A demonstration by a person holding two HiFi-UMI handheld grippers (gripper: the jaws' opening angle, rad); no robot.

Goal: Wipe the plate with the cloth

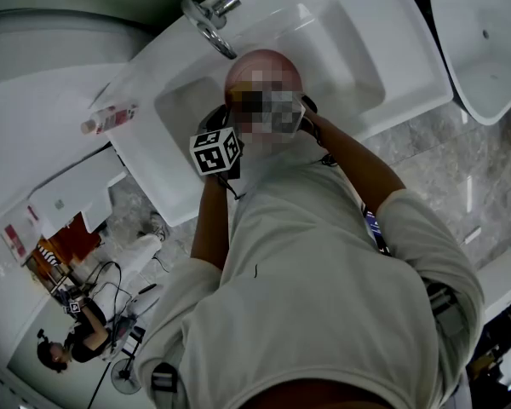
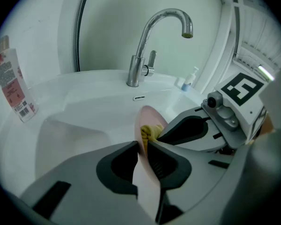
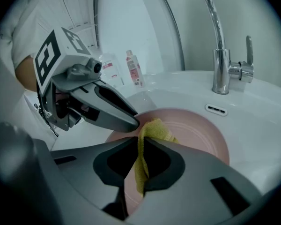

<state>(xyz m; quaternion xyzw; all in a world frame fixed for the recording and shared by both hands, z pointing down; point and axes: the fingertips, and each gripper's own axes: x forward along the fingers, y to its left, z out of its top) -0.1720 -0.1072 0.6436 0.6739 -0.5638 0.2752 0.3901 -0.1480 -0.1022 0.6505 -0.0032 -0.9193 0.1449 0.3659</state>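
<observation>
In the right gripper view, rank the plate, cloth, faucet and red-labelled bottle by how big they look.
1. Plate.
2. Faucet and cloth: roughly alike, so unranked.
3. Bottle, though it stands farther from the camera.

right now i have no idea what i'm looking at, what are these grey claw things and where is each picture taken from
There is no robot here. A person holds a pair of hand-held tongs in each hand. The head view looks steeply down on that person, who is bent over a white sink. The other two pictures come from cameras riding on each pair, looking along it. The left tongs are clamped on the rim of a pink plate, held over the basin. The right tongs pinch a yellow cloth, which lies against the plate's face. A tap stands behind the basin and a bottle stands beside it.
</observation>
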